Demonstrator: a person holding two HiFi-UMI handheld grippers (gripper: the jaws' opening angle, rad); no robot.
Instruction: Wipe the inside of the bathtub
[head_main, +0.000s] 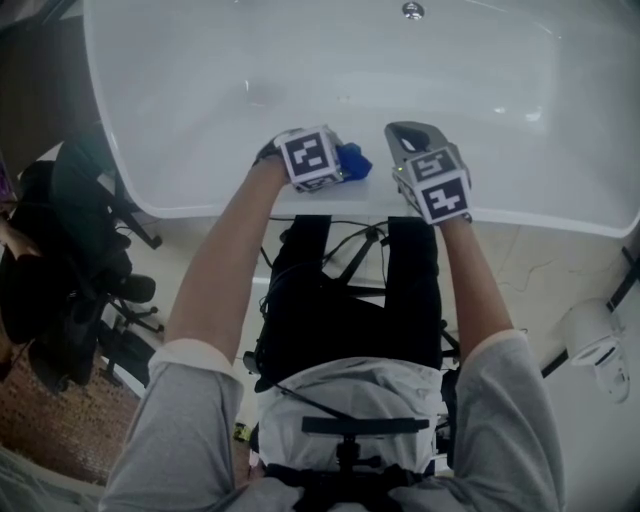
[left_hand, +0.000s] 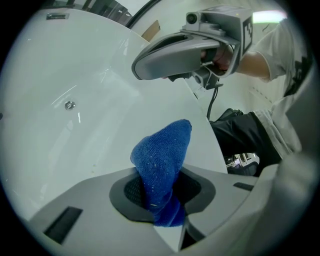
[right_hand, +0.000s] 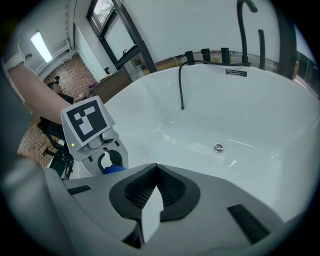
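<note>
Head view is showing a person leaning over the near rim of a glossy white bathtub (head_main: 180, 100), holding both grippers side by side just inside that rim. The left gripper (left_hand: 162, 200) is clamping a blue terry cloth (left_hand: 162, 150). In the left gripper view its jaws are pinching the cloth's lower end, while the rest is standing up in a folded peak above the pads, in front of the tub's sloping inner wall. Whether the cloth is touching that wall I cannot tell. The right gripper (right_hand: 152, 192) is hanging just beside the left one, pointing into the basin, with its jaws pressed together and nothing between them. A small round metal drain (right_hand: 218, 147) is sitting on the tub floor well beyond both grippers. A thin black hose (right_hand: 181, 85) is hanging down the far inner wall from a row of black fittings (right_hand: 205, 54) on the far rim.
</note>
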